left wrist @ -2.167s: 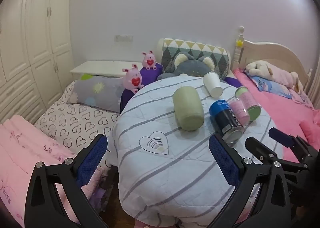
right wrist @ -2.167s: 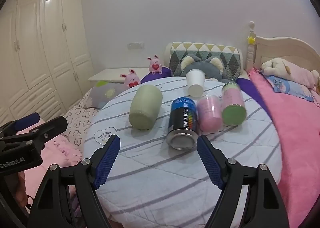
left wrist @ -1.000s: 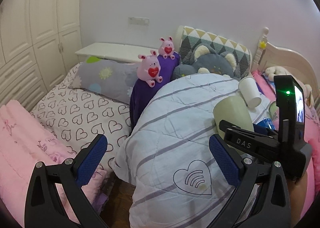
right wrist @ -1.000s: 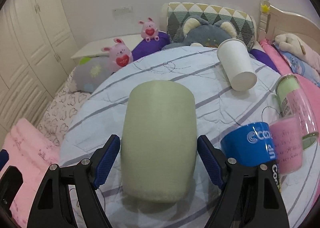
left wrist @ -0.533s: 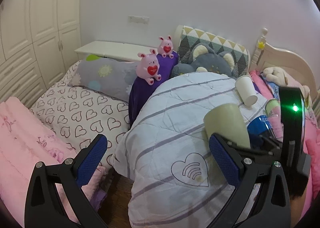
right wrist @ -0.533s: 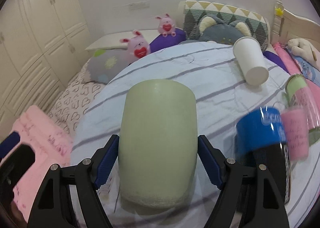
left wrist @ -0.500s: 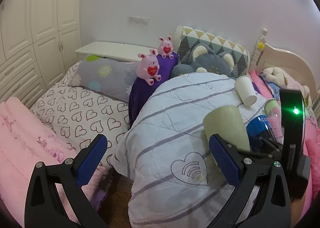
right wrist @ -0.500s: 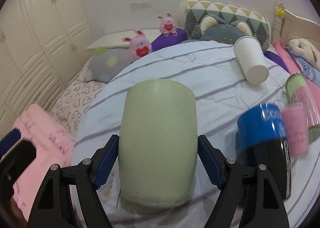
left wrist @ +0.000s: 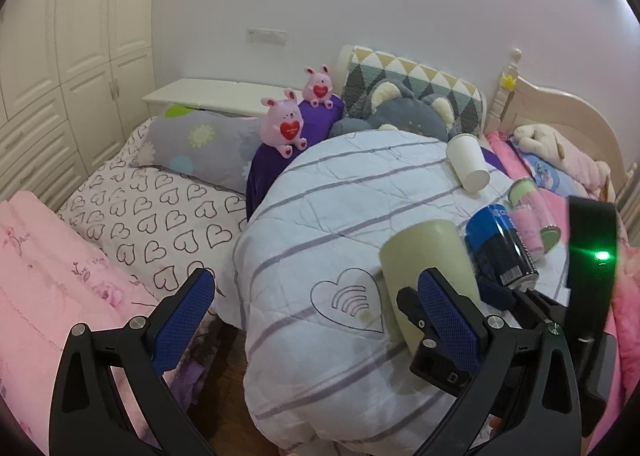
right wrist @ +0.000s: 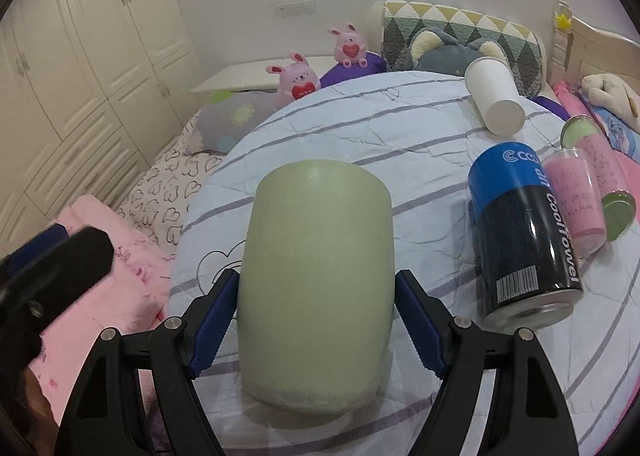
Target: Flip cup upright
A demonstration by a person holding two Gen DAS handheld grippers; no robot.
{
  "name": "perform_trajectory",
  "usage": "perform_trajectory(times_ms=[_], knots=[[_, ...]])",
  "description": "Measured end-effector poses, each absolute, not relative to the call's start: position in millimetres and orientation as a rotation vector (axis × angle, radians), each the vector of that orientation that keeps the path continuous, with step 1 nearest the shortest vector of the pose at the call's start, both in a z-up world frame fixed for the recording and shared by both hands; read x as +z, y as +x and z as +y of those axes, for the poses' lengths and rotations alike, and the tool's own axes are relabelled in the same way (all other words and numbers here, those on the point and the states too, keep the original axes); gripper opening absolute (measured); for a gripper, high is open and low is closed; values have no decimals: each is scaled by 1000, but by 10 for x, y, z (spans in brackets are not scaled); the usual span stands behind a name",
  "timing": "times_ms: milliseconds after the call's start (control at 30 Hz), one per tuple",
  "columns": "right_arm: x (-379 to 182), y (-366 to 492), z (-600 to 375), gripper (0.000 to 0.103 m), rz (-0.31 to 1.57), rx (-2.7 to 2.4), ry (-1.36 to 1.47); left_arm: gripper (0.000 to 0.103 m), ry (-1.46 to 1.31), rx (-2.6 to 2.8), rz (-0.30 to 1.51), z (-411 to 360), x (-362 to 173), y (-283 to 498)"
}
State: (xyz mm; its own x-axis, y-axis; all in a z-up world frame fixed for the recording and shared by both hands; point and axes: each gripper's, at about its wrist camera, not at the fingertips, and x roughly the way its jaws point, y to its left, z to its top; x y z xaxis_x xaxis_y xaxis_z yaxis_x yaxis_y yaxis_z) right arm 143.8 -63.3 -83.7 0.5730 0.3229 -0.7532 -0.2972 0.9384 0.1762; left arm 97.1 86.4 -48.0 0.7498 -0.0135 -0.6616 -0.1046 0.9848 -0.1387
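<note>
Right gripper point(right wrist: 316, 320) clamps the pale green cup point(right wrist: 316, 256), which is raised near the left edge of the striped quilt point(right wrist: 400, 127); blue can point(right wrist: 520, 232) lies just beside it. Left gripper point(left wrist: 316, 312), fingers spread, hangs over the quilt's edge.

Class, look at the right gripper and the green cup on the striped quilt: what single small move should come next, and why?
Probably lift and start tilting. The right gripper has its blue pads against both sides of the green cup, which lies on its side on the quilt. The grip looks set, so raising it slightly gives room to turn it upright, clear of the blue can beside it.
</note>
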Motion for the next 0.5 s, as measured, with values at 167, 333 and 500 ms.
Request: perform_trajectory(times_ms=[167,333,500], knots=[[-693,1288,-736,81,826,372,4,103,-179,46,720,751,-449,897],[-568,1151,-968,82,770,373,12,103,-193,28,740,615,-443,884],[-472,977,-1250,82,721,346,23,103,-183,23,746,382,-422,836]])
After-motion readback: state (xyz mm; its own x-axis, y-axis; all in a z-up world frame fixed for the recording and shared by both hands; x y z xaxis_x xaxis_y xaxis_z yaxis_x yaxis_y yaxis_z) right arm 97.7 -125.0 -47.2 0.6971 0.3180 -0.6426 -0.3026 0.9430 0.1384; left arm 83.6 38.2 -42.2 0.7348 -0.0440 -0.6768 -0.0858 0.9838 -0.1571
